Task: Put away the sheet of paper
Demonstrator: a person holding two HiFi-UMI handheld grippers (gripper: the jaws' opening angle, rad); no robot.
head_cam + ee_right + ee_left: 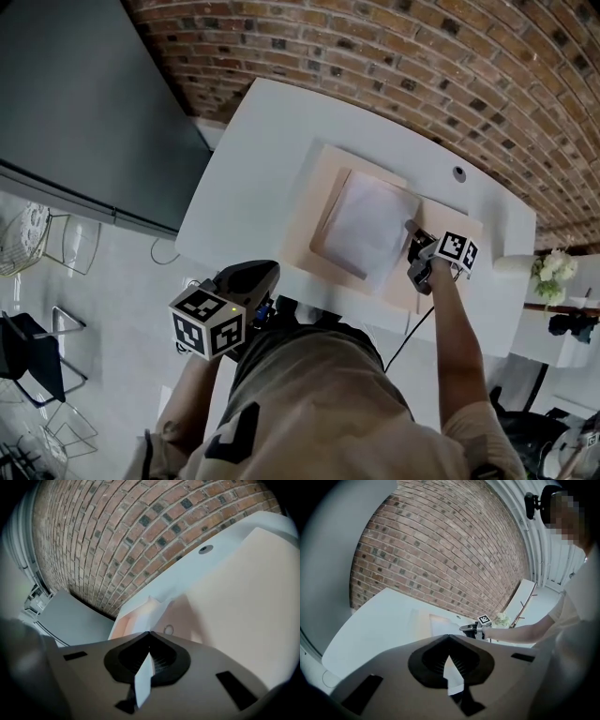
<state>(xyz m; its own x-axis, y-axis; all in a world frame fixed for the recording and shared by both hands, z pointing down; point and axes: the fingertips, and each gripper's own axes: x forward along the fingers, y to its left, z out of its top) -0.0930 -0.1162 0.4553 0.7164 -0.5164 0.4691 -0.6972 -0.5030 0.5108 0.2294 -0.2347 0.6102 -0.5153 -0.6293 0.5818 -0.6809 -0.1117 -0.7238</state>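
A white sheet of paper (366, 225) lies on an open beige folder (314, 183) in the middle of the white table (253, 150). My right gripper (413, 240) is at the sheet's right edge, shut on it, and that edge curls up a little. In the right gripper view the jaws (150, 633) meet at their tips with a pale strip between them, and the folder (234, 597) spreads out ahead. My left gripper (258, 273) hangs off the table's near edge by my body, shut and empty. It (449, 636) points at the table (379, 616) and the right gripper (472, 629).
A brick wall (422, 56) runs behind the table. A dark grey panel (84, 94) stands at the left. There is a round cable hole (458, 173) in the tabletop beyond the folder. White flowers (553, 267) sit at the right, and wire chairs (37, 244) on the floor at the left.
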